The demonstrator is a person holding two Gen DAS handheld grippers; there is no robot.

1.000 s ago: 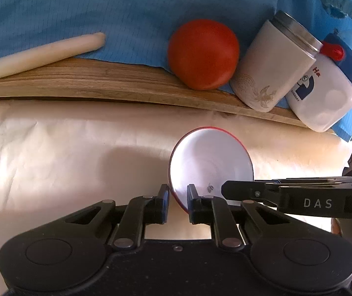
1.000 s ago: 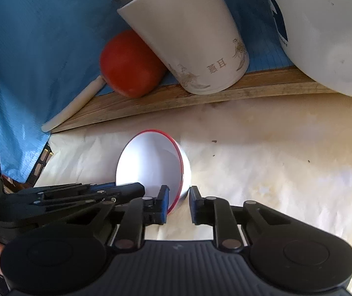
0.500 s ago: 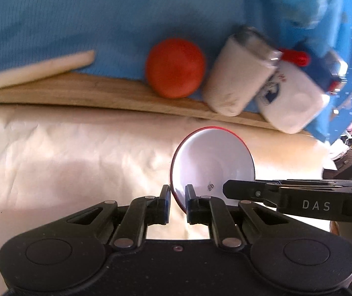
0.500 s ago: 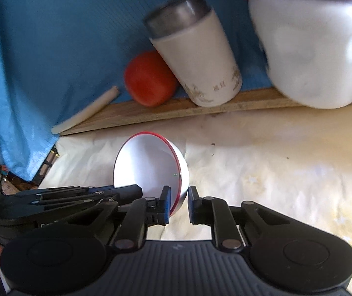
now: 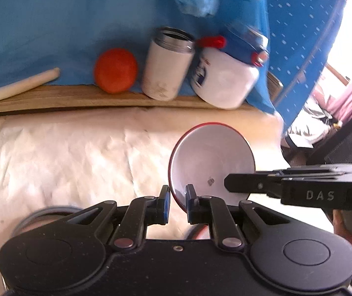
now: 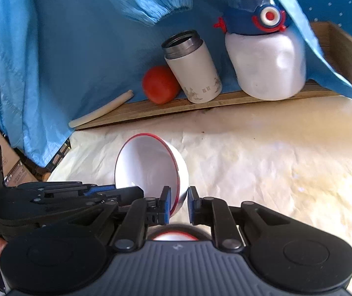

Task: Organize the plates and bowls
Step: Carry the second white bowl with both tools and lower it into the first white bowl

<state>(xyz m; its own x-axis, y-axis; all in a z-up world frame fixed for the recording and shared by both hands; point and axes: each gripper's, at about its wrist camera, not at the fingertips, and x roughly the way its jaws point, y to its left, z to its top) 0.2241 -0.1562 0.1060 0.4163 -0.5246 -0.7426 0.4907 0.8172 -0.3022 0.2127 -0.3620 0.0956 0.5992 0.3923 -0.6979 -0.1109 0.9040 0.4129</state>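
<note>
Bowl (image 5: 211,162) now rides higher above the worktop (image 5: 65,148), both your tools, left (image 5: 177,203) and right (image 6: 178,204), clamped on its rim; carry it to the stack.

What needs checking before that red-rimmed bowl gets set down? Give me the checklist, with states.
1. Left claw pinching the red-rimmed bowl at its rim: ok.
2. Right claw pinching the opposite rim: ok.
3. Bowl empty inside: ok.
4. Bowl apart from the tomato, steel-mouthed cup and blue-capped bottle on the wooden board: ok.
5. Second red-rimmed dish below, mostly hidden, free to receive it: cannot tell.
</note>
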